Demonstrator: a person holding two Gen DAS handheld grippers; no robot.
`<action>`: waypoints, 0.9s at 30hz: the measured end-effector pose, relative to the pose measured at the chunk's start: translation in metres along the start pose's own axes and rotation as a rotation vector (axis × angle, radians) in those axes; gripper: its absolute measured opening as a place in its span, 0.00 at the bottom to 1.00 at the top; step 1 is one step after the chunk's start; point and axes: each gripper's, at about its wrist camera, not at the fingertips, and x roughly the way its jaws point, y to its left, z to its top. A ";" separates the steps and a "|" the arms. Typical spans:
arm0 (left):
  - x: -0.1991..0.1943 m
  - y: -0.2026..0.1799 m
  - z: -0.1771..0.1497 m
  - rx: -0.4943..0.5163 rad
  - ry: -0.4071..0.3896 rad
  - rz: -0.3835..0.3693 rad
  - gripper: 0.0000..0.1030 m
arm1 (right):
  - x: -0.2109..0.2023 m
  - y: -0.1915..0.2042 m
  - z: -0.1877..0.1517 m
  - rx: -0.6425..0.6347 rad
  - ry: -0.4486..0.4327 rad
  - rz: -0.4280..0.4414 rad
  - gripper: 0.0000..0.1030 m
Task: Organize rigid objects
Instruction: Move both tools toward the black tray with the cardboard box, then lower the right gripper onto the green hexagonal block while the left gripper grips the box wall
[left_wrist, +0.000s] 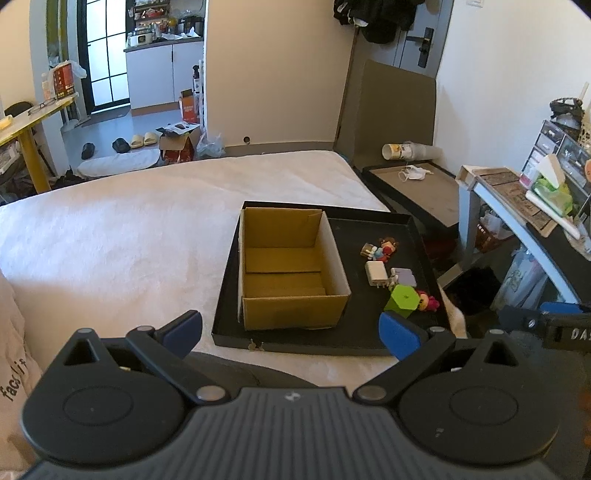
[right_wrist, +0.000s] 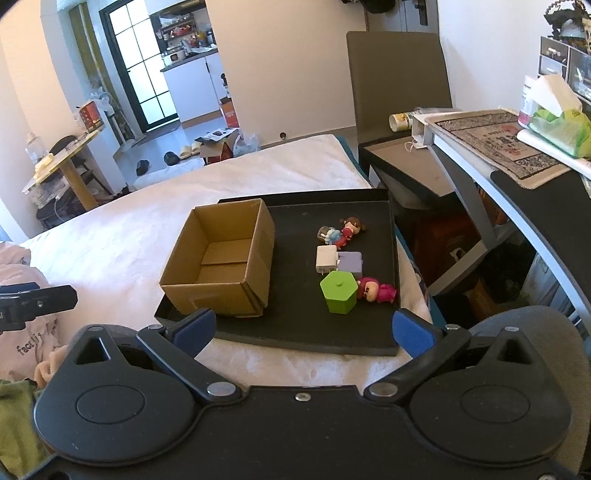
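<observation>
A black tray (left_wrist: 369, 341) (right_wrist: 295, 206) lies on the white bed. An empty cardboard box (left_wrist: 291, 266) (right_wrist: 221, 262) fills its left part. To the box's right lie a green hexagonal box (left_wrist: 402, 300) (right_wrist: 339, 291), a white charger (left_wrist: 376, 274) (right_wrist: 326, 258), a purple charger (left_wrist: 404, 276) (right_wrist: 351, 261), a pink figurine (left_wrist: 427, 301) (right_wrist: 376, 291) and a red-and-blue figurine pair (left_wrist: 380, 250) (right_wrist: 341, 230). My left gripper (left_wrist: 290, 332) is open and empty, short of the tray's near edge. My right gripper (right_wrist: 303, 328) is open and empty over the tray's near edge.
The white bed (left_wrist: 129, 236) (right_wrist: 122, 229) extends left and far. A shelf with a tissue pack (left_wrist: 550, 188) (right_wrist: 557, 129) stands at the right. A second dark tray (left_wrist: 417, 188) (right_wrist: 410, 162) sits beyond the bed. Pink fabric (right_wrist: 33, 332) lies at the near left.
</observation>
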 end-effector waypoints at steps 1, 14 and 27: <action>0.002 0.000 0.000 0.003 0.002 0.003 0.98 | 0.002 -0.002 0.001 0.007 -0.002 0.001 1.00; 0.046 0.009 0.005 -0.038 0.070 0.000 0.98 | 0.025 -0.025 0.001 0.061 -0.020 -0.012 1.00; 0.087 0.019 0.015 -0.089 0.094 0.012 0.98 | 0.058 -0.054 0.002 0.139 -0.022 -0.019 0.96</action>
